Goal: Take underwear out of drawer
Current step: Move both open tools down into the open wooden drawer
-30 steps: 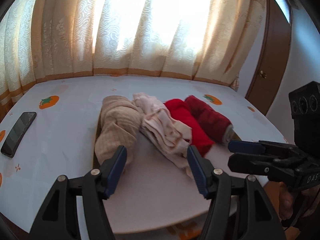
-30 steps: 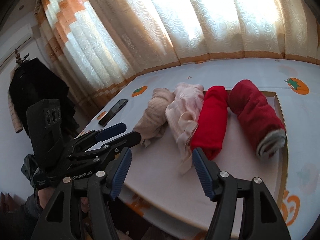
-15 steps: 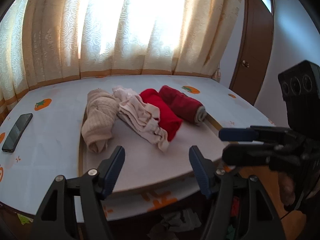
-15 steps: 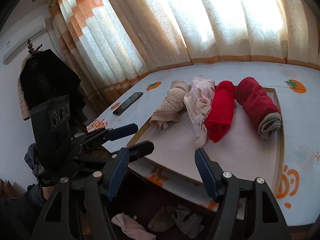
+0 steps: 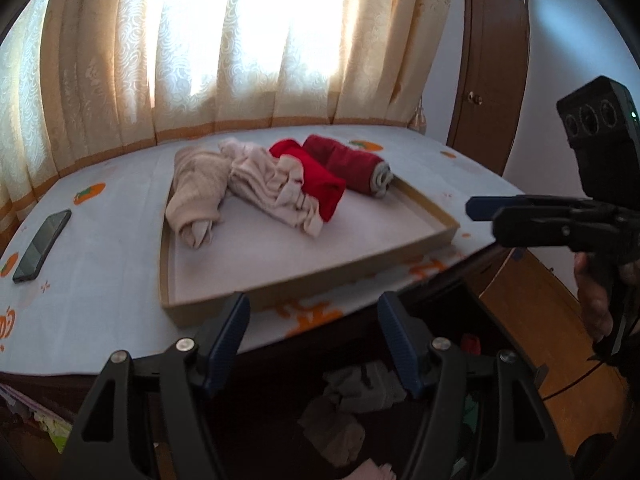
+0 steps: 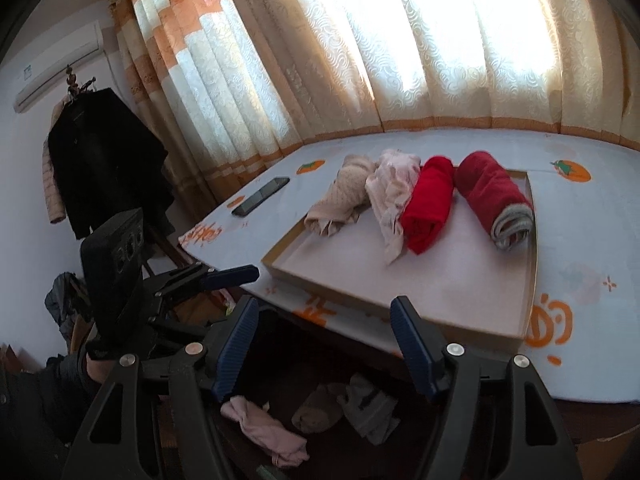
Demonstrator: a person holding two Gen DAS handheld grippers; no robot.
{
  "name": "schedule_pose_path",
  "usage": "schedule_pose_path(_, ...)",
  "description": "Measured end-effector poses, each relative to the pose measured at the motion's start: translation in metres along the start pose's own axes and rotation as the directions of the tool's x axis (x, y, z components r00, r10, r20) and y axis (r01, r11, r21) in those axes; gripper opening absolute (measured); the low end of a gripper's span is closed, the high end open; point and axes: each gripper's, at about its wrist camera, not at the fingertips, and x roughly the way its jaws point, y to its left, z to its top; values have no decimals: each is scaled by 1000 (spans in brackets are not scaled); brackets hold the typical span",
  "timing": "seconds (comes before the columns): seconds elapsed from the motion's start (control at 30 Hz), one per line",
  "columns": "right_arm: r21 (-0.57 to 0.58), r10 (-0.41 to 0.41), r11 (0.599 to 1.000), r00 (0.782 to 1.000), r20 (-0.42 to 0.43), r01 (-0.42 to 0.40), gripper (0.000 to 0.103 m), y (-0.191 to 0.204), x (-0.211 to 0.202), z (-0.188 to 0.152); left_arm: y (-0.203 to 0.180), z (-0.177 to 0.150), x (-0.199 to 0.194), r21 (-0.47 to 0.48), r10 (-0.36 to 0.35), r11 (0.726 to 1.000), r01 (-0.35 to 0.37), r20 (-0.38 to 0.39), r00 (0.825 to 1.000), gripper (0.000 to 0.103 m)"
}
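Hovering over an open dark drawer (image 6: 280, 400) below the table edge, both grippers empty-jawed.

The table (image 5: 100, 280), under a pale cloth with orange fruit prints, carries a shallow tray (image 5: 424, 208) with four rolled garments side by side: beige (image 5: 196, 192), pale pink (loosely unrolled, crumpled at its near end) (image 5: 272, 184), bright red (image 5: 320, 184), and dark red with a grey end (image 5: 352, 162). A phone (image 5: 40, 244) lies on the cloth well apart from the tray. In the drawer, loose underwear shows in shadow: a pink piece (image 6: 264, 432) and greyish pieces (image 6: 360, 404) lying crumpled just beside each other. The left gripper (image 5: 314, 340) and right gripper (image 6: 324, 344) both stand fairly wide with nothing between the pads, above the drawer and touching no cloth.
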Motion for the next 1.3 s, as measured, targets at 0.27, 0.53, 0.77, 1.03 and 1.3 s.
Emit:
schedule_pose_path(0.27, -58, -6, 998, 999, -44, 3, 71, 12, -8, -24, 3, -24, -2, 7, 11, 1000, -11, -44, 999, 67)
schedule_pose_path(0.53, -64, 0, 998, 996, -94, -6, 71, 15, -18, -51, -2, -49, -1, 45, 7, 999, -2, -116, 993, 67)
schedule_pose_path(0.77, -67, -17, 998, 993, -114, 9, 71, 13, -37, -71, -4, -75, 9, 104, 9, 994, 14, -218, 976, 67)
schedule_pose_path(1.03, -58, -52, 997, 991, -126, 45, 71, 2, -56, -79, 1, -95, 21, 96, -23, 994, 56, -315, 949, 67)
schedule_pose_path(1.3, -119, -49, 993, 983, -177, 28, 71, 7, -59, -85, 8, -107, 33, 84, -63, 991, 106, -402, 914, 67)
